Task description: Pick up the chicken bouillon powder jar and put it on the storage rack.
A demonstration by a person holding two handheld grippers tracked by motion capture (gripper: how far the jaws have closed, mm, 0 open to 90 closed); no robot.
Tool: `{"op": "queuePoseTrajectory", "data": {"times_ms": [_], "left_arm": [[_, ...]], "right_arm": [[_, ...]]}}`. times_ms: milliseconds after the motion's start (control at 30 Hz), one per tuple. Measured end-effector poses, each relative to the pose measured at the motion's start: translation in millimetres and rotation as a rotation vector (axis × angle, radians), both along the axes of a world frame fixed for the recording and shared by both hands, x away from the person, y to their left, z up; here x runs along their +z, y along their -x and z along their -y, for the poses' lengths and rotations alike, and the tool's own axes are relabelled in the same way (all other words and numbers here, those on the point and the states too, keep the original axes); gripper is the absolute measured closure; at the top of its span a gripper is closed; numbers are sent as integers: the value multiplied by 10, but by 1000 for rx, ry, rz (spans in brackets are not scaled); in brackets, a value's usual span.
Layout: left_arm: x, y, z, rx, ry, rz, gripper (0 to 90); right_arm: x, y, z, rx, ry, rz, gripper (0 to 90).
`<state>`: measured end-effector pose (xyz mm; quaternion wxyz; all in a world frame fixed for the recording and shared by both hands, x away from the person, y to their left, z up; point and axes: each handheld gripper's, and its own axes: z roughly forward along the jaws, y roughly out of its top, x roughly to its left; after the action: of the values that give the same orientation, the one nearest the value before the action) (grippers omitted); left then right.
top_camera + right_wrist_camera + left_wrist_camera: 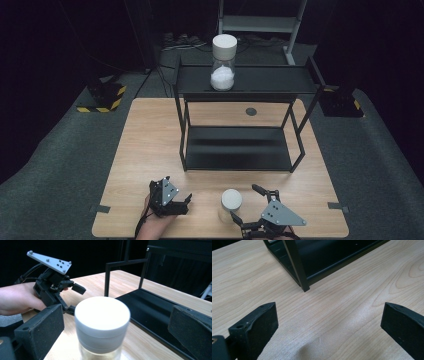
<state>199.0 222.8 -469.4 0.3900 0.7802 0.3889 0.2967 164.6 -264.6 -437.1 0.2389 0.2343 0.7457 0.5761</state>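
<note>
High view: a clear jar (230, 204) with a white lid stands near the table's (150, 130) front edge, right between the spread jaws of the right gripper (247, 205), untouched. The right gripper view catches its pale contents under the lid. The left gripper (183, 202), spread and empty, sits just beside it, facing the black shelf rack (240, 150)

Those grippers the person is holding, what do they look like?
Both are black, angular linkages. Each gripper ends in two blocky black jaws with matte pads. The left gripper and right gripper each carry a grey three-cornered plate with small screws. Black cables trail back by the hands.
</note>
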Motion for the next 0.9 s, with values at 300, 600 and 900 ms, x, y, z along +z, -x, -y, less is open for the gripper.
{"op": "queuePoseTrajectory", "data": {"times_ms": [300,600,900], "left_arm": [[-2,5,-2,3,2,1,14],[-3,4,-11,0,6,2,14],[-4,1,-19,3,12,0,13]], "right_arm": [[-110,-71,-84,19,3,-31,0],[-219,-186,-81,50,-8,-57,104],[-324,-317,-4,101,-41,-91,301]]}}
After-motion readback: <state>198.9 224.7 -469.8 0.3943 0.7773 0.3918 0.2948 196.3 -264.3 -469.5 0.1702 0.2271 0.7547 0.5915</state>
